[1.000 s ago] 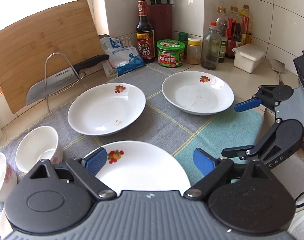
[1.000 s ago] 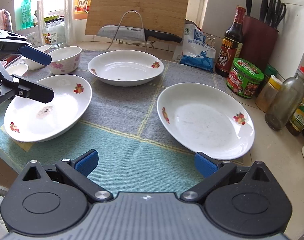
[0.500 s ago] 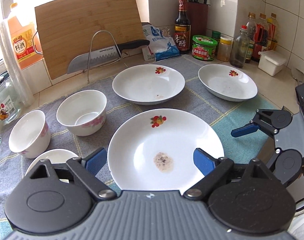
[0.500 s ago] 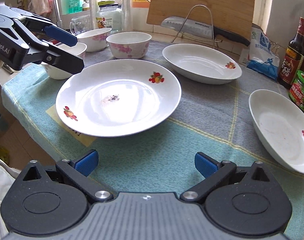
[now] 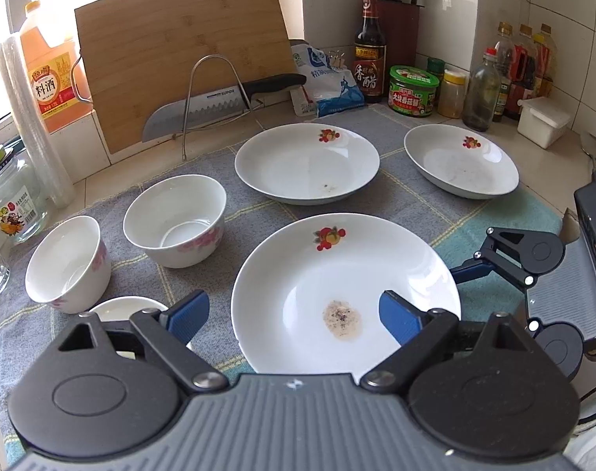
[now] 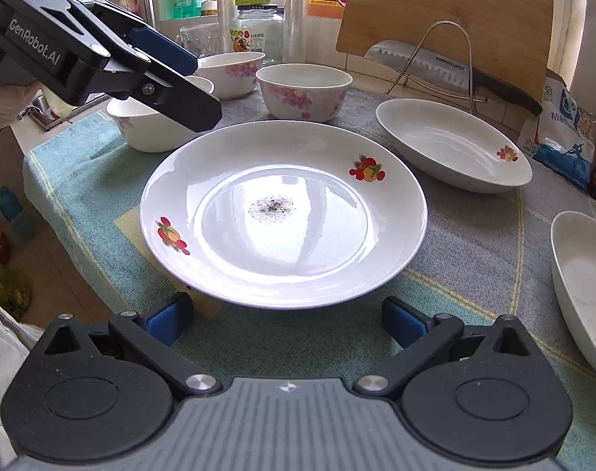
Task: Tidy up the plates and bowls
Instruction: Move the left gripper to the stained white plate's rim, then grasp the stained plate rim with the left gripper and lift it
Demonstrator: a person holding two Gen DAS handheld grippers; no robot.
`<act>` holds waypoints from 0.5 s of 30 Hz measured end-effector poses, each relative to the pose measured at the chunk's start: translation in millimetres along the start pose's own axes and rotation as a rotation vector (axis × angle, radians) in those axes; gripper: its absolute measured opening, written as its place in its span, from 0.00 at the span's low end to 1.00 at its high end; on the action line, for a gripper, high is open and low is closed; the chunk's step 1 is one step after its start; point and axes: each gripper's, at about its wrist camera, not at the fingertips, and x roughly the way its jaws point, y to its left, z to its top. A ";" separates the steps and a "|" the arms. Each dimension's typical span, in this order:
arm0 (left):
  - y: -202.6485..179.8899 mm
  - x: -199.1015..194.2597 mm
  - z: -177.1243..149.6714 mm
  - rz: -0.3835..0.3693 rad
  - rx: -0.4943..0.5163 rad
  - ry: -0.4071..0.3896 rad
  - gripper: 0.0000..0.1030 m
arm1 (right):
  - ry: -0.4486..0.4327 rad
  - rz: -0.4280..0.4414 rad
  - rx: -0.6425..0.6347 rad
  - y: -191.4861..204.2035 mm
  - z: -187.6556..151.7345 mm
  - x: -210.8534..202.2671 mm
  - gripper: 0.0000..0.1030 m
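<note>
Two grippers, both spread and holding nothing: my left gripper (image 5: 294,314) hangs over the stained plate (image 5: 337,274) at lower centre, my right gripper (image 6: 286,320) at its near rim. Two bowls (image 5: 176,219) sit left, two deep plates (image 5: 305,163) upper right.

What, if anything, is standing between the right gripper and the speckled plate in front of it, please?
Nothing visible. The right gripper is open just short of the speckled plate's near rim, with only bare cloth between them. The left gripper hovers open over the plate's far left side, clear of that path.
</note>
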 end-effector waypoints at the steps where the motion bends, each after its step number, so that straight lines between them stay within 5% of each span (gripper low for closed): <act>1: -0.5 1.5 1.4 -0.006 0.002 0.000 0.91 | 0.000 0.000 0.005 -0.7 0.0 -0.3 1.00; 10: 1.5 14.2 14.5 -0.064 -0.030 0.008 0.91 | -0.041 0.032 0.120 -12.9 -2.4 -5.0 1.00; 15: 3.7 21.1 18.6 -0.074 -0.051 0.024 0.91 | -0.036 0.032 0.046 -9.2 -3.5 -3.2 1.00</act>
